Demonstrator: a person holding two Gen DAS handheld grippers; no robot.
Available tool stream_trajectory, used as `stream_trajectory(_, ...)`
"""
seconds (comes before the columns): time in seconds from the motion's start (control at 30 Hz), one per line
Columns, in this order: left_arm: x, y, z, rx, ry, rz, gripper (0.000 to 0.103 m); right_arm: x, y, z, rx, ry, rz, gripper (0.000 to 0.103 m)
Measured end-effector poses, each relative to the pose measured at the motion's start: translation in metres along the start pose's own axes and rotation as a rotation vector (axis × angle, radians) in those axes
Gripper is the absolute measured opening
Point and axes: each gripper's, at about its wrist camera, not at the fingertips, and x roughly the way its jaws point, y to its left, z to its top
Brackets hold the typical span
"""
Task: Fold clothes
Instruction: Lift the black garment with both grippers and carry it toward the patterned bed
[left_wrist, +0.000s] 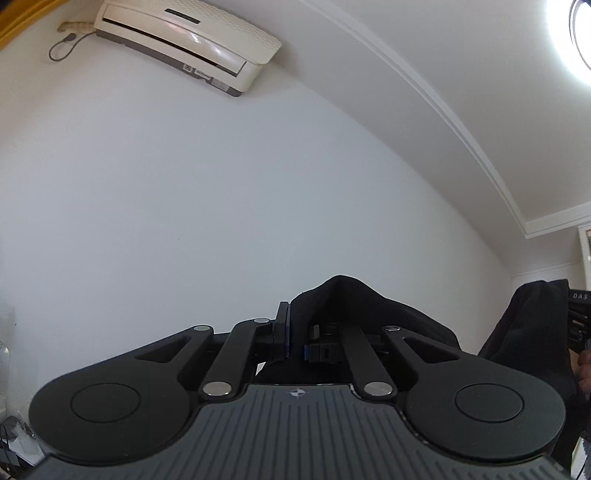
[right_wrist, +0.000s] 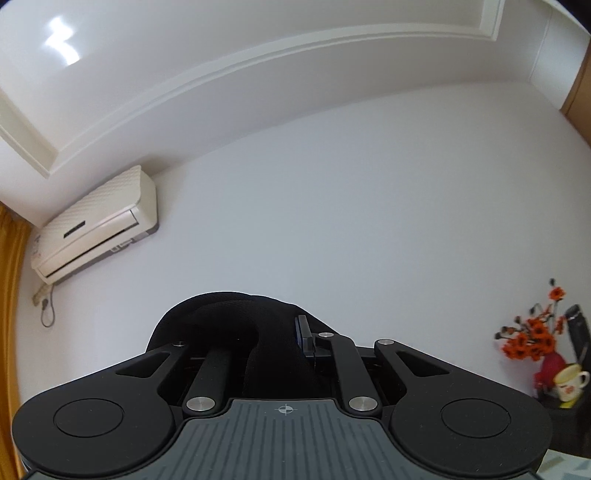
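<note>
White wall (left_wrist: 221, 184) behind claws (left_wrist: 295, 332) clamping black garment (left_wrist: 351, 295).

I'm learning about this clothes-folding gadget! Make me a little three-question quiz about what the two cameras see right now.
1. True or false: both grippers are clamped on black cloth.
2. What hangs high on the white wall? A) a clock B) an air conditioner C) a shelf
3. Fill in: beside the red vase of orange flowers stands a cream ____.

Key
1. True: the left gripper and the right gripper each pinch the black cloth.
2. B, the air conditioner.
3. Mug, next to the vase holding the flowers.
</note>
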Motion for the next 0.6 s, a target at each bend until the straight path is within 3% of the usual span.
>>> stream_trajectory(0.17,0.047,-0.032,-0.020,-0.024,-0.091,0.130,0.006,0.091,-0.035,0.062,-0.006,-0.060,0.149,0.012)
stream_trajectory(0.27,0.067,-0.054,-0.037,0.007,-0.159,0.175,0.007,0.116,-0.059,0.089,-0.047,-0.152,0.184,0.012)
stream_trajectory(0.33,0.083,-0.070,-0.048,0.054,-0.176,0.197,0.007,0.124,-0.080,0.097,-0.082,-0.170,0.188,0.012)
stream_trajectory(0.47,0.120,-0.094,-0.091,0.160,-0.135,0.254,0.007,0.129,-0.135,0.078,-0.176,-0.094,0.126,0.012)
stream_trajectory(0.53,0.137,-0.094,-0.111,0.171,-0.049,0.275,0.007,0.130,-0.161,0.050,-0.249,0.002,0.057,0.012)
stream_trajectory(0.6,0.152,-0.085,-0.139,0.177,0.077,0.296,0.007,0.136,-0.196,0.004,-0.342,0.154,-0.043,0.012)
